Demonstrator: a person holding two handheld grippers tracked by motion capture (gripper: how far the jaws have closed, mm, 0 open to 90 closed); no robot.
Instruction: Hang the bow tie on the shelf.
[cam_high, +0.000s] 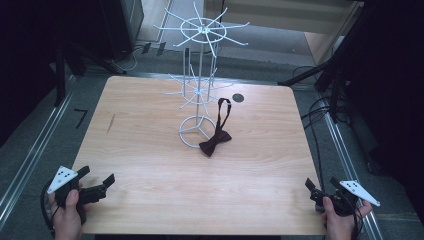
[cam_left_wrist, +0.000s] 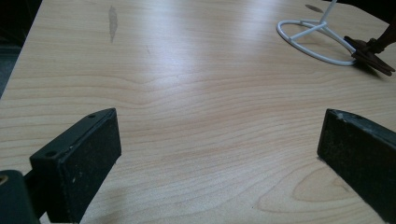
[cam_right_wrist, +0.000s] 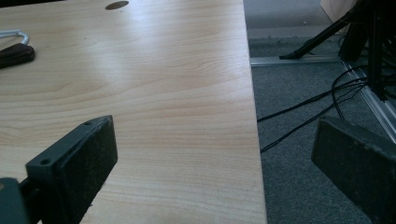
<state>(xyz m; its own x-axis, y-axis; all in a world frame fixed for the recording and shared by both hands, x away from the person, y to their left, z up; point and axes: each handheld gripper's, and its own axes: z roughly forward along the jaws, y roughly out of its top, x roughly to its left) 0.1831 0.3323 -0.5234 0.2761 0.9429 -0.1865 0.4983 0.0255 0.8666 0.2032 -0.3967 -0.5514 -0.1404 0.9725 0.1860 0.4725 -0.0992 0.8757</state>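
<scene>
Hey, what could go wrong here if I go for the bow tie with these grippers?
1. The bow tie lies against the rack base ring, so a jaw may catch the wire.
2. The rack is tall and thin; a nudge, or a pull on the strap, might tip it.
3. Both the left gripper and the right gripper are open at the near corners, so the reach is long.

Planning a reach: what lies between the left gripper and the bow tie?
Bare wooden tabletop, by the left gripper view; left gripper, bow tie.

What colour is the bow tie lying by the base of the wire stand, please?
The bow tie is dark brownish-maroon, best seen in the high view.
</scene>
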